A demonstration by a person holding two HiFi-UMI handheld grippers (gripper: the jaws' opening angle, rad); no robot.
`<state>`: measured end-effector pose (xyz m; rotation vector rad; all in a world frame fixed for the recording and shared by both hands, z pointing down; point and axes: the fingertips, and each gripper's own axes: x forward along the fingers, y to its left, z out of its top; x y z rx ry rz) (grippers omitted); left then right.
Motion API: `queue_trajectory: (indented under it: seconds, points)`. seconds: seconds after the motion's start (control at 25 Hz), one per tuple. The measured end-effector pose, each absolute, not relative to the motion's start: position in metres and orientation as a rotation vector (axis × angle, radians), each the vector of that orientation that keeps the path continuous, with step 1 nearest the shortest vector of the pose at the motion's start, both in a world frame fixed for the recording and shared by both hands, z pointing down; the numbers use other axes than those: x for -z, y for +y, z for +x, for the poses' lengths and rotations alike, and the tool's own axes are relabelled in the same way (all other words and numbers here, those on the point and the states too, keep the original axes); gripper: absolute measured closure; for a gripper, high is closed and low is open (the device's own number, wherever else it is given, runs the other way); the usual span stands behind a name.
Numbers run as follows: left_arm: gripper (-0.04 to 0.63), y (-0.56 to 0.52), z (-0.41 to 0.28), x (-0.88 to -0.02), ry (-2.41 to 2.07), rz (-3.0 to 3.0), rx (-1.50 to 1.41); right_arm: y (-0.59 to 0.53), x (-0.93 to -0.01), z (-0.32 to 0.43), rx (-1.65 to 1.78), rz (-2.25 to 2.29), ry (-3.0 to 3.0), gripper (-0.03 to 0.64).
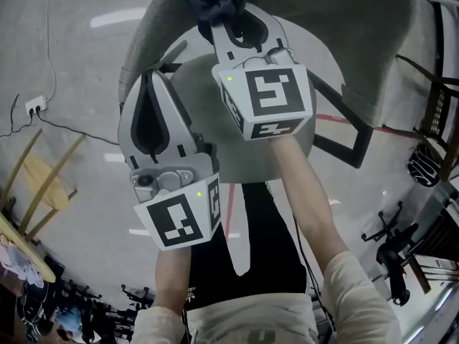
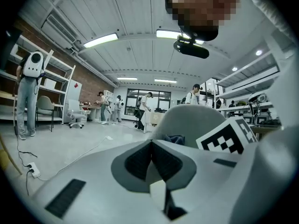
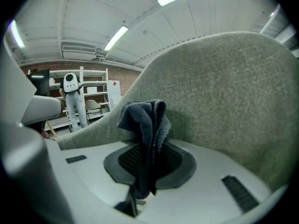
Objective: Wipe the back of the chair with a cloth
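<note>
One dark cloth (image 3: 147,125) at grey chair back (image 3: 224,92), pale floor (image 1: 72,192)

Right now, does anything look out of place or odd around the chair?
Nothing stands out. The right gripper is shut on a bunched dark blue cloth at the grey-green fabric chair back; the left gripper is shut, empty.

Dark bunched cloth (image 3: 149,118), upright in the right gripper (image 3: 148,148)'s jaws, close before the curved grey-green chair back (image 3: 229,92)

Head view: looks steeply down, chair back (image 1: 358,49) near. R gripper view: faces it close-up. L gripper view: farther off, prob. same chair back.
</note>
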<state>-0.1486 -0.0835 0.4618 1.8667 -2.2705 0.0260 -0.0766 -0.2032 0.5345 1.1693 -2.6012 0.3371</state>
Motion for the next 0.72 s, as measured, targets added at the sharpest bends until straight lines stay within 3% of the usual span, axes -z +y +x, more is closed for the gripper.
queue_trajectory:
  seconds: [0.72]
  points:
    - [0.58,-0.124,-0.07,-0.478,-2.0,2.182,-0.151,-0.23,-0.541,0.108,-0.384,1.91,-2.148,0.558]
